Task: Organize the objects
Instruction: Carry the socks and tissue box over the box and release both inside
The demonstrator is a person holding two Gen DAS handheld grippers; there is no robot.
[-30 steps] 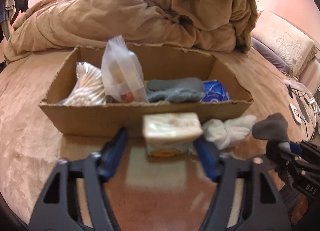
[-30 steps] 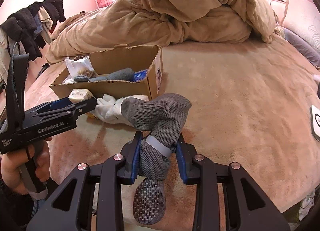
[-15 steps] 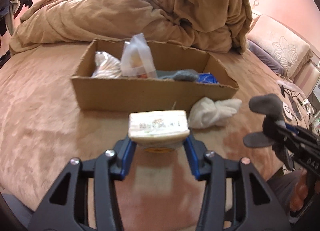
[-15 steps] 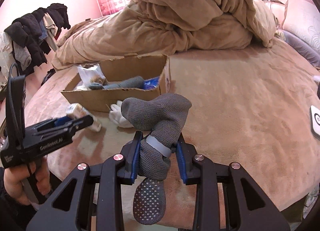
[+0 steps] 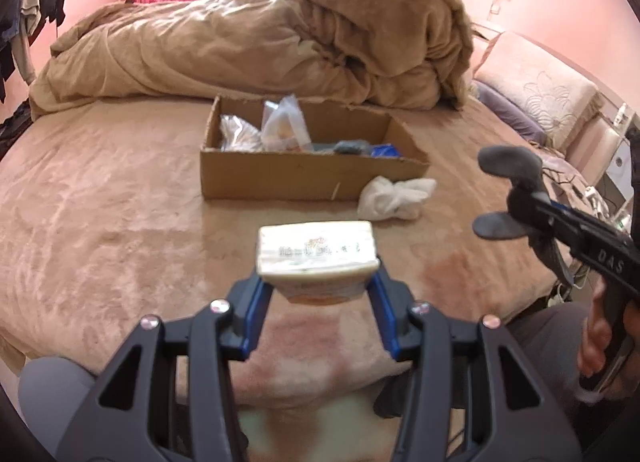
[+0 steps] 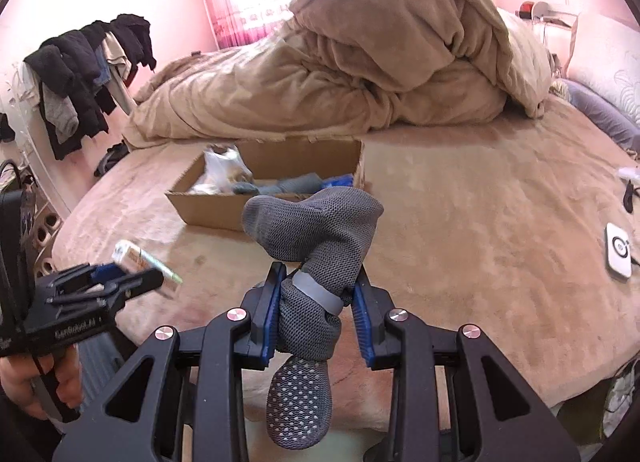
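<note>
My left gripper is shut on a small cream packet and holds it in the air above the bed, well short of the cardboard box. My right gripper is shut on a grey sock that droops below its fingers. The box holds plastic bags, a grey sock and a blue packet. A white sock lies on the bed by the box's front right corner. The right gripper with its sock shows in the left wrist view, and the left gripper in the right wrist view.
A heaped tan duvet lies behind the box. Pillows are at the far right. A white square device lies on the bed at the right. Dark clothes hang on a rack at the left.
My left gripper closed on the cream packet, lifted it off the bed and drew back from the box. My right gripper also pulled back and rose, still holding the grey sock.
</note>
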